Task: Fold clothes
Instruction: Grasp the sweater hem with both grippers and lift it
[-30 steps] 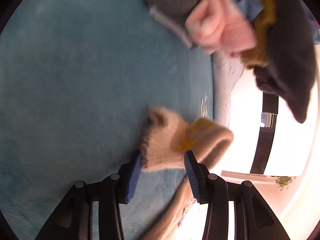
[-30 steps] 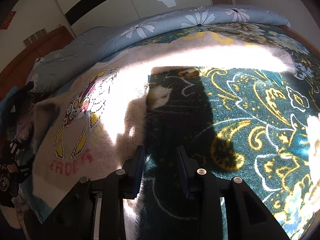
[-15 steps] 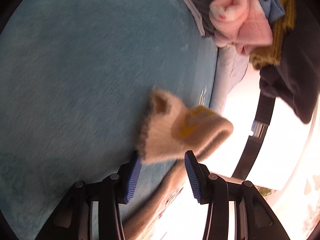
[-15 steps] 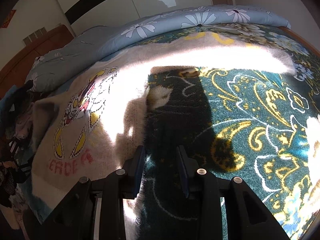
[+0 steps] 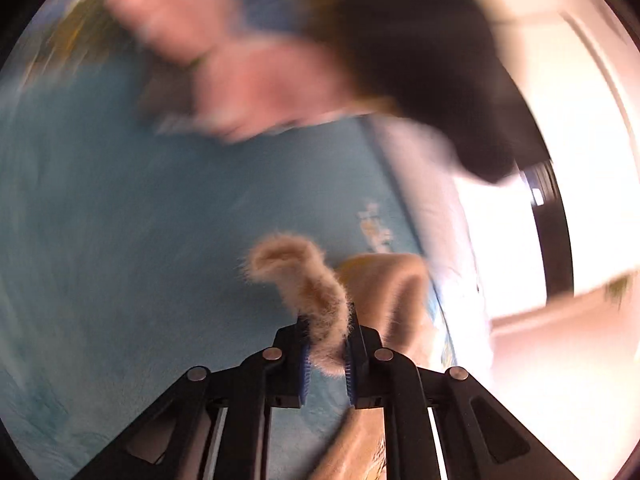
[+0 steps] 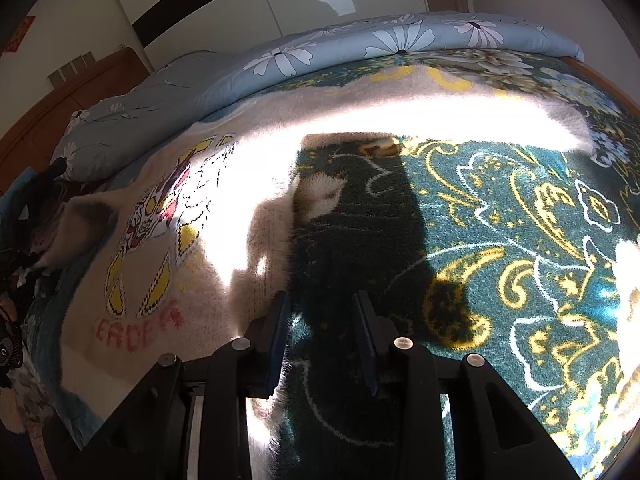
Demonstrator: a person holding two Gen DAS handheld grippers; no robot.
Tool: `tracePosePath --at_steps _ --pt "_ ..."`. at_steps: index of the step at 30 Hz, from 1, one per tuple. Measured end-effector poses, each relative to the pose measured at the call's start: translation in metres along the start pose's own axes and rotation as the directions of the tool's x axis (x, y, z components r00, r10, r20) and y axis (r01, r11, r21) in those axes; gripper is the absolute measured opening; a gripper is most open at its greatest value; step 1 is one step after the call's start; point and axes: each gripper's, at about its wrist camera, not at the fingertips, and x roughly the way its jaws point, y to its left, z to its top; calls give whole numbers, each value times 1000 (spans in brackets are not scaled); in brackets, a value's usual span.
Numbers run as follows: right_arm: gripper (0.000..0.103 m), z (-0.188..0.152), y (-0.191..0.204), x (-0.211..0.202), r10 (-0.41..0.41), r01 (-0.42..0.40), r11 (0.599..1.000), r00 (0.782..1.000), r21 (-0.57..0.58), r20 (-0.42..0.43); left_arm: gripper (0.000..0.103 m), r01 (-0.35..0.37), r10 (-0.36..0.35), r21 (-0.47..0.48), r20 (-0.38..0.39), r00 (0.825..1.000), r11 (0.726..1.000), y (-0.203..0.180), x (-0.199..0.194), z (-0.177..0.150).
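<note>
So the left tongs (image 5: 326, 354) are clenched on a fuzzy beige bit of the sweater (image 6: 168, 248), looks like a cuff or sleeve end (image 5: 308, 296), with the fluff sticking up and curling over past the blue pads (image 5: 305, 364). More of the same beige knit hangs just behind and below the tongs. That whole view is smeared with motion blur, so take the rest loosely: under the sleeve is a plain teal blanket (image 5: 140, 240), and up top there's a heap of other clothes, something pink (image 5: 240, 80) and something black (image 5: 432, 48) draped next to it, with a bright window area off to the right.

The right tongs (image 6: 323, 332) are released, nothing between the fingers, hovering low right at the sweater's side edge. The sweater itself is spread flat on the bed, cream-coloured and fluffy, with a cartoon print (image 6: 160, 216) in yellow and red and some red lettering below it that I can't read properly. One sleeve stretches out across the far side in strong sunlight. Under it is a dark green patterned blanket (image 6: 500, 240) with gold and white swirls, and a hard shadow falls across the middle. Along the far edge of the bed lies a pale blue floral quilt (image 6: 360, 48), rolled up, with a white wardrobe (image 6: 240, 0) behind.
</note>
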Motion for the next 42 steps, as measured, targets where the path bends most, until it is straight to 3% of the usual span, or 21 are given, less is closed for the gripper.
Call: tracePosePath --at_steps 2,4,8,11,13,16,19,22,24,26,29,31,34,36,37,38,40,42 --pt "33 1 0 1 -3 3 1000 1000 -2 3 14 9 -17 159 49 999 987 -49 -8 5" --pt "33 1 -1 0 4 -4 1000 1000 3 6 14 -17 -19 318 110 994 948 -99 -8 13" --pt "33 2 -3 0 15 -15 1000 1000 -8 4 14 -106 -18 577 204 979 810 -198 4 28" --pt "33 4 -1 0 8 -8 1000 1000 -16 11 14 -12 -107 677 134 985 736 -231 -4 21" --pt "33 6 -1 -1 3 -2 1000 1000 -11 23 14 51 -172 753 83 982 656 -268 6 -1" --pt "33 10 -2 -8 13 -13 1000 998 5 56 14 148 -194 822 -47 980 549 -300 19 -43" --pt "33 11 -7 -19 4 -5 1000 996 8 88 14 237 -155 841 -184 971 487 -335 47 -113" --pt "33 11 -17 -28 -19 17 1000 994 21 107 14 312 -87 853 -304 949 417 -335 77 -189" --pt "33 8 -28 -33 -41 36 998 993 46 113 14 324 -23 865 -342 939 382 -327 105 -228" --pt "34 4 -41 -38 -60 50 995 991 85 117 14 331 49 862 -377 925 384 -312 130 -255" --pt "33 -4 -57 -42 -87 72 989 990 131 112 16 365 125 840 -445 887 400 -288 164 -274" --pt "34 -6 -64 -41 -99 84 986 990 146 100 31 400 137 834 -478 868 380 -279 166 -283" --pt "34 1 -63 -41 -79 63 987 991 146 110 48 477 79 803 -535 841 356 -271 141 -268" --pt "34 13 -56 -41 -47 30 991 990 128 135 55 500 10 777 -544 839 384 -260 112 -242" --pt "34 23 -49 -41 -20 3 994 988 110 152 60 486 -20 775 -524 852 405 -256 99 -225" --pt "34 33 -42 -39 17 -33 995 985 94 170 63 439 -18 787 -480 877 434 -247 93 -208" --pt "35 59 -25 -27 97 -112 991 977 70 189 73 320 18 809 -377 926 493 -223 86 -177" --pt "41 87 -9 -7 168 -180 983 969 47 182 74 196 61 815 -272 960 545 -199 79 -146"
